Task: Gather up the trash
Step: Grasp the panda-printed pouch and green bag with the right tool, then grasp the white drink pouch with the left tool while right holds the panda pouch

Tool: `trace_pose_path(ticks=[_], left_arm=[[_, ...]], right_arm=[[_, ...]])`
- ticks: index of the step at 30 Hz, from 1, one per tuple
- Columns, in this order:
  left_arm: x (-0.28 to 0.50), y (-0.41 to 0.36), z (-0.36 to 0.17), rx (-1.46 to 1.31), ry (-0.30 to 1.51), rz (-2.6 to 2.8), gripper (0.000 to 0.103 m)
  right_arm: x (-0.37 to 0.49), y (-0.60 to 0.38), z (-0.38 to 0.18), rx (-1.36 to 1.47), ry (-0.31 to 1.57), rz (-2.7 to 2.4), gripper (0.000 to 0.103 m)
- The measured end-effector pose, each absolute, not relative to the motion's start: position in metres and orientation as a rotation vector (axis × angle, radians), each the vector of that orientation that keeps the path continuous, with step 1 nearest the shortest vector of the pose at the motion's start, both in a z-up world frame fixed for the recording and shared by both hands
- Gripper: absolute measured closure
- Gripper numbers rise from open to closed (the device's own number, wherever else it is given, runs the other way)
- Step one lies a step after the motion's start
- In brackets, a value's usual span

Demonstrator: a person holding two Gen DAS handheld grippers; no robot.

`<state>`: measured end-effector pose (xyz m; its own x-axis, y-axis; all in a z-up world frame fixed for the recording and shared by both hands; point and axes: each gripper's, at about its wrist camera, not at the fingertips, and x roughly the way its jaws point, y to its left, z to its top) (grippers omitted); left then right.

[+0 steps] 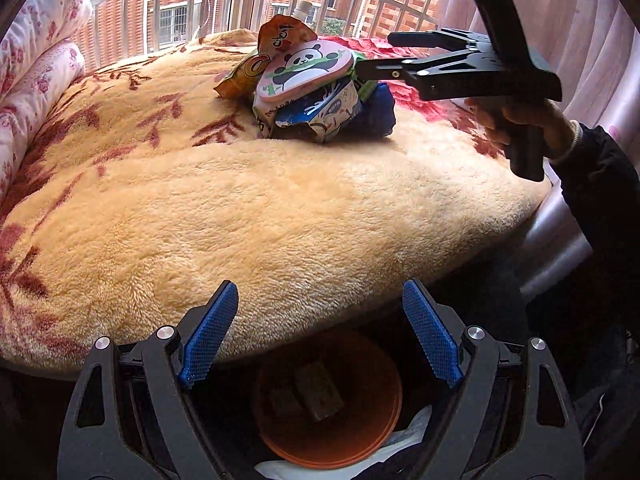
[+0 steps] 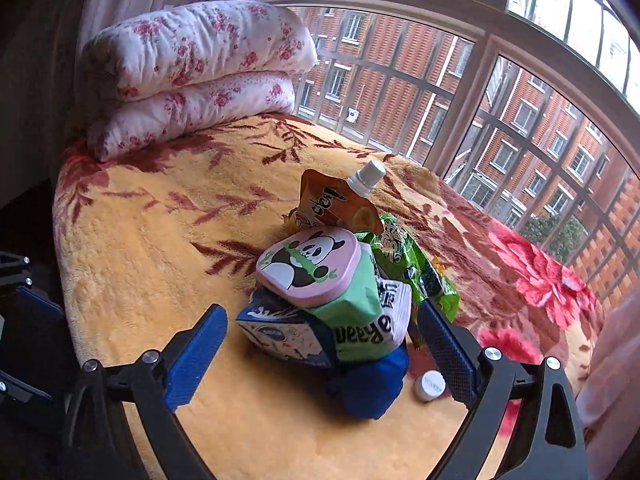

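A pile of trash lies on the yellow flowered blanket (image 1: 280, 208): a pink panda-print lid (image 1: 306, 66) (image 2: 308, 266), a green pack (image 2: 352, 312), a blue-white carton (image 1: 320, 110) (image 2: 280, 332), an orange spout pouch (image 1: 282, 36) (image 2: 340, 200), a green wrapper (image 2: 412, 264) and a blue object (image 2: 372, 384). My right gripper (image 2: 322, 350) is open with its fingers on either side of the pile's near end; in the left wrist view it reaches in from the right (image 1: 372, 56). My left gripper (image 1: 320, 336) is open and empty over an orange bin (image 1: 328, 400) beside the bed.
A white bottle cap (image 2: 430, 386) lies on the blanket by my right finger. Folded floral quilts (image 2: 200, 68) are stacked at the bed's far end. A barred window (image 2: 480, 100) runs along the bed. The bin holds some dark trash (image 1: 316, 392).
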<state>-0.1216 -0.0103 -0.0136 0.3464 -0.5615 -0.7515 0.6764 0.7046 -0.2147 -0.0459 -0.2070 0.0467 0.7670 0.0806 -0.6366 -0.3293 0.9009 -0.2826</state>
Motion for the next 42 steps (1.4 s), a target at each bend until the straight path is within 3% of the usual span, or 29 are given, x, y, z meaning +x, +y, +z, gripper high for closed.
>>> trace_pose_path(ticks=[2,5,13,19,22,42], left_arm=[[-0.117,-0.013,-0.017,0.146,0.915,-0.798,0.021],[-0.108,-0.013,-0.019,0.137,0.923,-0.784,0.021],[-0.093,-0.007,-0.024,0.107,0.947,-0.756,0.021],[-0.092,-0.006,-0.03,0.096,0.964,-0.757,0.021],[-0.094,-0.006,-0.03,0.093,0.962,-0.758,0.021],[-0.07,-0.032,-0.004,0.095,0.867,-0.761,0.021]], right_arm=[[-0.03,-0.204,0.038,-0.464,0.68,0.239,0.011],[-0.01,-0.203,0.024,-0.545,0.729,0.262,0.023],[0.018,-0.192,0.016,-0.621,0.745,0.353,0.03],[0.019,-0.197,0.031,-0.518,0.714,0.368,0.043],[0.01,-0.204,0.038,-0.456,0.703,0.373,0.055],[-0.149,-0.257,0.108,-0.14,0.431,0.07,0.059]])
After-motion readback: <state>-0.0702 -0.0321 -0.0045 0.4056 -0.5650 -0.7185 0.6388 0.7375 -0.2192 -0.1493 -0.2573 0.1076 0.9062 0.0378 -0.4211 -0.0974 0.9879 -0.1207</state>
